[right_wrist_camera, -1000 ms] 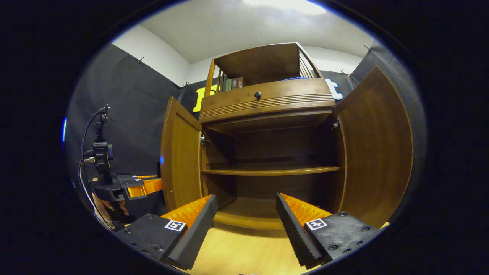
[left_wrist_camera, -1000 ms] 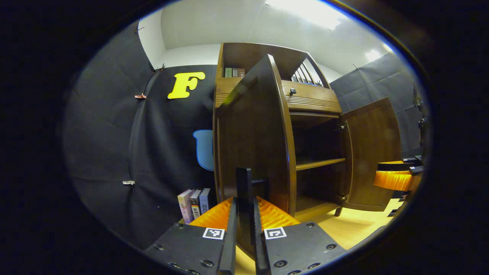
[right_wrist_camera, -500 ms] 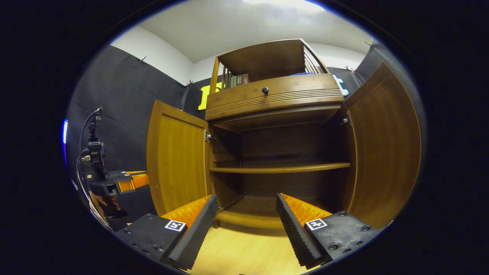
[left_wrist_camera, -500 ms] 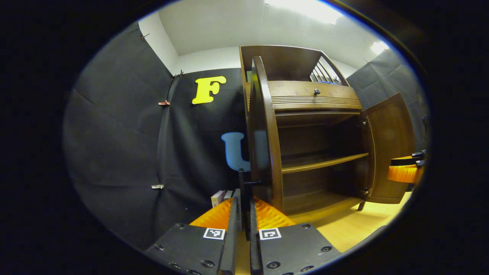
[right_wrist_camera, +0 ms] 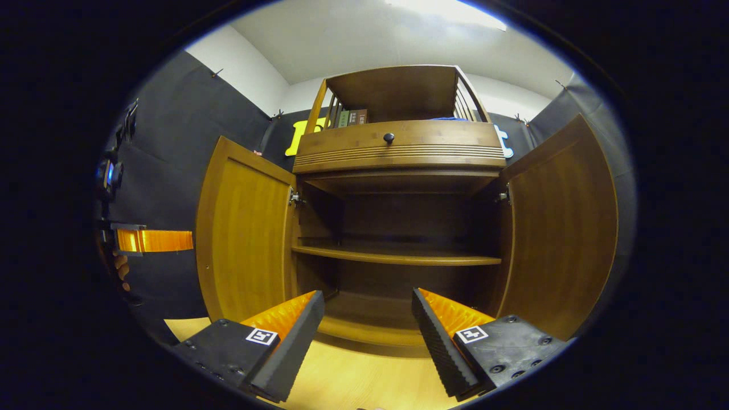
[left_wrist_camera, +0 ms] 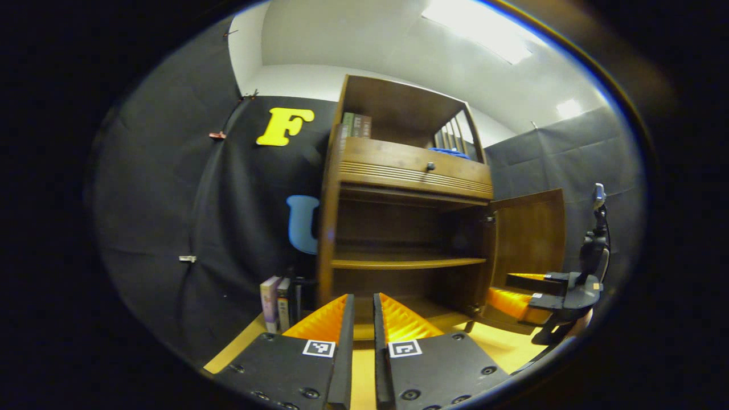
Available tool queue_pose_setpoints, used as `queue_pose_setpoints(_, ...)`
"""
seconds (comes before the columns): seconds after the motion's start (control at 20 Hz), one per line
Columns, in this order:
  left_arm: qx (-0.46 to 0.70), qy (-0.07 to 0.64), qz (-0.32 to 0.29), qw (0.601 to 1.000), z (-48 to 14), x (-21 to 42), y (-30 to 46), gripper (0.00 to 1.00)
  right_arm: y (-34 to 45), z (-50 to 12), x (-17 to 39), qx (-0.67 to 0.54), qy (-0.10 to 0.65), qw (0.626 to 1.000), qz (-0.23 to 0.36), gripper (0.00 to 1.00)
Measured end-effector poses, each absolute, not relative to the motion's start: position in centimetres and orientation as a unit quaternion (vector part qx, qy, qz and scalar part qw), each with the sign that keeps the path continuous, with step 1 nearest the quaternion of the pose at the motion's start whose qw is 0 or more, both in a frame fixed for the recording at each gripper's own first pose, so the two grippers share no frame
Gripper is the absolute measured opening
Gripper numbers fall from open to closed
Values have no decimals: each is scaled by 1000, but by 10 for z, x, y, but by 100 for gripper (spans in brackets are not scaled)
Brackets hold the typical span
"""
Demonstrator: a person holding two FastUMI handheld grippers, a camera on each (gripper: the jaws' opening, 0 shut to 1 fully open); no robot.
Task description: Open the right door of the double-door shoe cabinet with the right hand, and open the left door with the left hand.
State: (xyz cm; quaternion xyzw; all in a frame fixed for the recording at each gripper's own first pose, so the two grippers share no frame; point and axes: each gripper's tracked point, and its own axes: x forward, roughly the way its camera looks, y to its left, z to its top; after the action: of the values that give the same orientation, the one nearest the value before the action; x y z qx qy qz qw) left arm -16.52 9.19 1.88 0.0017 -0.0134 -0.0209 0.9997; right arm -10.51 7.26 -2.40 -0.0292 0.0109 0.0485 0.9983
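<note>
The brown shoe cabinet (right_wrist_camera: 398, 148) stands in front of me with both doors swung out. Its left door (right_wrist_camera: 245, 239) and right door (right_wrist_camera: 558, 228) both stand wide, baring a dark interior. In the right gripper view my right gripper (right_wrist_camera: 367, 296) is open and empty, low before the cabinet's middle. In the left gripper view my left gripper (left_wrist_camera: 363, 304) has its fingers almost together with a thin slit and nothing between them. The left gripper (right_wrist_camera: 154, 240) hangs apart from the left door's outer edge. The right gripper (left_wrist_camera: 524, 290) sits below the right door (left_wrist_camera: 529, 233).
One shelf (right_wrist_camera: 398, 256) crosses the inside. Above it is a drawer with a black knob (right_wrist_camera: 389, 137), and books (right_wrist_camera: 353, 118) stand on the top rack. More books (left_wrist_camera: 277, 296) stand on the wooden floor (right_wrist_camera: 353, 381) left of the cabinet. A hand (right_wrist_camera: 121, 267) holds the left gripper.
The left door swung from half open to wide open. My left gripper let go of the door's black handle and turned toward the cabinet's inside. The right gripper barely moved.
</note>
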Motion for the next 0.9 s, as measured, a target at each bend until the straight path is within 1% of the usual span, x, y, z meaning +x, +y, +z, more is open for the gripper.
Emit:
queue_pose_setpoints(0.1, 1, -14, -59, 998, 15, -151, 56, 26, 67, -21, -106, -30, 9, 999, 44, 98)
queue_pose_setpoints(0.2, -8, -8, -81, 997, 11, -137, 34, 48, 56, -16, -107, -23, 7, 999, 33, 97)
queue_pose_setpoints(0.35, -12, -6, -74, 997, 8, -114, 22, 80, 39, -9, -105, -15, 6, 1000, 14, 98)
queue_pose_setpoints(0.4, -16, -6, -68, 998, 6, -108, 21, 82, 34, -6, -106, -16, 3, 1000, 8, 98)
queue_pose_setpoints(0.45, -23, -3, -62, 998, 3, -103, 21, 87, 29, -3, -106, -17, 0, 1000, 4, 98)
queue_pose_setpoints(0.55, -34, 6, -54, 998, -4, -93, 18, 95, 22, -1, -107, -19, -2, 1000, -1, 98)
queue_pose_setpoints(0.75, -12, 16, -21, 1000, -11, -78, 22, 95, 10, 1, -103, -22, 0, 1000, -7, 97)
queue_pose_setpoints(0.9, -12, 16, -36, 999, -16, -71, 7, 94, 5, 0, -101, -26, 4, 1000, -9, 97)
